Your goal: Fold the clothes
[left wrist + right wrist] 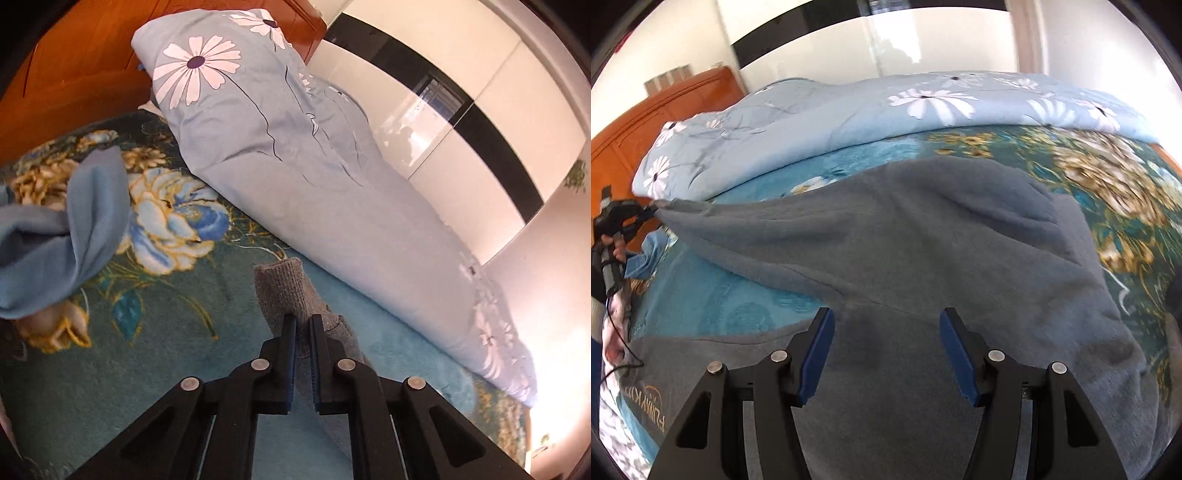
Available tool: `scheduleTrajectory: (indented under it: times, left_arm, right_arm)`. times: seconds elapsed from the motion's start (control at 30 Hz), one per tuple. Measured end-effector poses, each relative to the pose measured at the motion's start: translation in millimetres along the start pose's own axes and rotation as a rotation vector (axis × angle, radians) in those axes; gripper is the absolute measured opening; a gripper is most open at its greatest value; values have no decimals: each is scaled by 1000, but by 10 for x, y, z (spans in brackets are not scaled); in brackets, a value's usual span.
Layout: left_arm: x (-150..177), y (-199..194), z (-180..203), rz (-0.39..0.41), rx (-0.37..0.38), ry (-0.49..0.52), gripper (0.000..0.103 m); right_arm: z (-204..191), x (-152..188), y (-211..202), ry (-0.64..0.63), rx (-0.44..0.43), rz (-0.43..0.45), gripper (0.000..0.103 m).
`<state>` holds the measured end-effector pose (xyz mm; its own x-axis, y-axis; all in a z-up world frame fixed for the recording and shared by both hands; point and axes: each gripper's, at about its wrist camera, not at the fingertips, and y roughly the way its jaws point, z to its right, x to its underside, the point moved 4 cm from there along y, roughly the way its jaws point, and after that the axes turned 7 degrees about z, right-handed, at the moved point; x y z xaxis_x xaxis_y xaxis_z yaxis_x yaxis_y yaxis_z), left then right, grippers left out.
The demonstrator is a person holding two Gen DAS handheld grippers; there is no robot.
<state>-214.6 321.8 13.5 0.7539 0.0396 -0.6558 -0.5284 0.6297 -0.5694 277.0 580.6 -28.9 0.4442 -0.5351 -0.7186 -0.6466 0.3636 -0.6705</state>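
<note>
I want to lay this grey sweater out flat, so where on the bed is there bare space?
Bare bedspread lies between the grey sweater and the rolled duvet, and more between the sweater and the blue garment. The duvet crowds the far side, the blue garment the headboard end.

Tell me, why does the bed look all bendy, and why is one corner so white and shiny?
Both views use fisheye lenses, so straight edges curve: in the right wrist view the flowered quilt bulges like a hill. In the left wrist view, strong light washes out the lower right wall, and the glossy wardrobe doors mirror a window. The right wrist view is slightly smeared at its right edge.
</note>
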Motion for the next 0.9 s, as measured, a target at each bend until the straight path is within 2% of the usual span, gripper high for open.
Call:
scheduleTrajectory:
  times: [0.17, 0.3, 0.33, 0.4, 0.43, 0.47, 0.57, 0.7, 0.77, 0.9]
  left_arm:
    - [32, 105, -100, -48, -33, -1, 8]
    - [93, 132, -248, -77, -39, -22, 8]
    - [115, 138, -278, -84, -40, -28, 8]
    - [153, 156, -336, -99, -39, -38, 8]
    - [163, 159, -354, -103, -36, -42, 8]
    - [167, 157, -362, -106, -33, -44, 8]
    - [116, 85, -352, -84, -19, -43, 8]
    - [-43, -119, -469, -6, 0, -38, 7]
    - [15, -86, -639, -33, -38, -81, 7]
    - [202, -41, -845, -99, -58, -133, 7]
  right_arm:
    - [-739, -168, 512, -313, -128, -82, 61]
    - [-1029, -82, 821, -540, -106, -149, 60]
    - [-1047, -66, 867, -560, -93, -155, 56]
    - [-1048, -40, 872, -568, -93, -163, 34]
    - [-1048, -24, 858, -568, -98, -167, 19]
    - [-1048, -8, 845, -569, -103, -172, 14]
    - [-1049, 39, 805, -570, -117, -185, 7]
    - [-1049, 103, 752, -572, -137, -203, 6]
    - [-1049, 134, 725, -573, -147, -212, 6]
    - [-1047, 156, 667, -560, -163, -215, 7]
